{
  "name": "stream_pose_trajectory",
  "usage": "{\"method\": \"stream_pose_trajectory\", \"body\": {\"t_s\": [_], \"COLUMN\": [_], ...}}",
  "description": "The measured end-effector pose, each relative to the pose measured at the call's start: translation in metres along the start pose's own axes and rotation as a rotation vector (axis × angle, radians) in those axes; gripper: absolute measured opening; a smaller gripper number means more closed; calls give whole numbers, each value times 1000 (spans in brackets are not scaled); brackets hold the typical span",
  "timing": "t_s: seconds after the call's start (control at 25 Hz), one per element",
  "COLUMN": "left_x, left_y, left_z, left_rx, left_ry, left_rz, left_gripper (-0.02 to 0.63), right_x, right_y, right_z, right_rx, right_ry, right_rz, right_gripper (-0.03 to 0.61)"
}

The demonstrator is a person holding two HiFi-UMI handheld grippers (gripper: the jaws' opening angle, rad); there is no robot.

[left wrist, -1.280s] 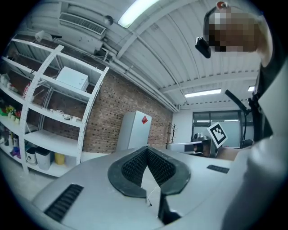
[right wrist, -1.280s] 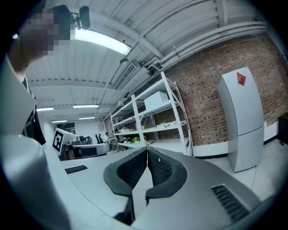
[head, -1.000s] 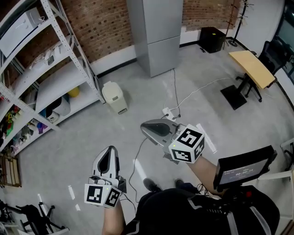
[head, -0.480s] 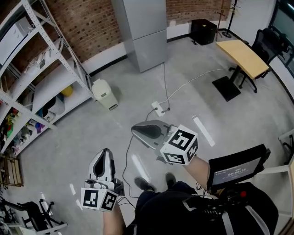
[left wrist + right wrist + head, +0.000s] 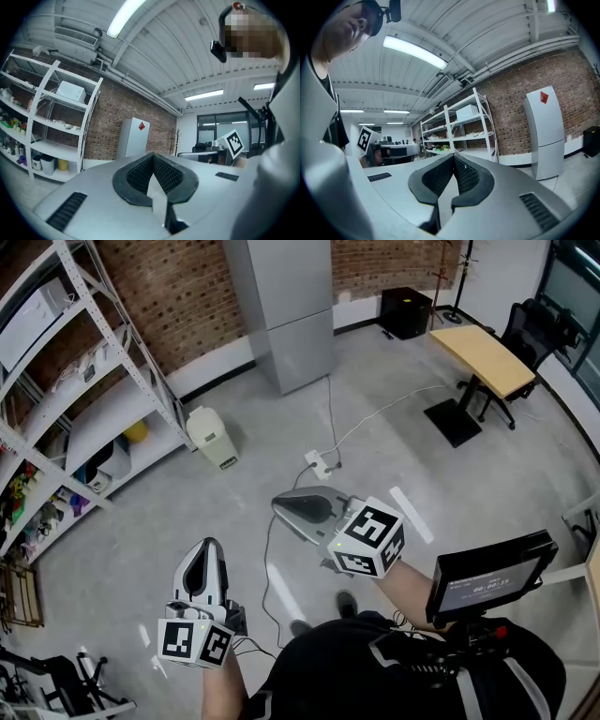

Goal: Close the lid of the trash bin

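The trash bin (image 5: 211, 437) is small and cream-coloured and stands on the grey floor beside the shelf rack, well ahead of both grippers. Its lid is too small to judge. My left gripper (image 5: 203, 557) is held low at the left, jaws shut with nothing between them, pointing forward. My right gripper (image 5: 284, 506) is higher and in the middle, also shut and empty, pointing left toward the bin's side of the room. The left gripper view shows shut jaw tips (image 5: 153, 158) aimed above the floor. In the right gripper view the shut tips (image 5: 453, 158) face the shelves.
A white metal shelf rack (image 5: 89, 418) with stored items lines the left wall. A tall grey cabinet (image 5: 279, 306) stands at the back by the brick wall. A power strip (image 5: 318, 464) with cables lies on the floor ahead. A wooden desk (image 5: 486, 355) and a black chair (image 5: 534, 334) are at the right.
The head view has shifted, so the bin and cabinet sit a little further left and up in the picture. Both grippers stay shut and hold much the same pose.
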State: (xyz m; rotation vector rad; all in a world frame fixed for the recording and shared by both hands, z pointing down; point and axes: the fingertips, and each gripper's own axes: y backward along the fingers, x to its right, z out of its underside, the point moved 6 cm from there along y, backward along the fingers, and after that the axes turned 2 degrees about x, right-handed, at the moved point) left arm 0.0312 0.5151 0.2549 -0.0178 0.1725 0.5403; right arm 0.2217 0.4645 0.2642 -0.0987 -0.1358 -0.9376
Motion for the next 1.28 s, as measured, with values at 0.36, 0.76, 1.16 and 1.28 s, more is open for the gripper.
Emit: {"method": "stream_pose_trajectory", "body": {"t_s": [0.36,0.76,1.16,1.28], "left_x": [-5,-9,-3,0], "left_y": [16,22,21,21], "left_z": [-5,-4,-3,-2], "left_rx": [11,15,12,7], "left_ry": [-12,-9,-8,-9], "left_rz": [23,15,19,15], "left_gripper": [-2,-2,-2,-2], "right_x": [-23,-25,-25,-25], "right_y": [-7,-9,-5,-2], "right_z": [-2,-3,0,0], "right_rx": [-3,-2,-7,-8], "right_ry": [33,35,36,35], "right_rz": [13,29,26,25], "right_gripper": [8,8,8,8]}}
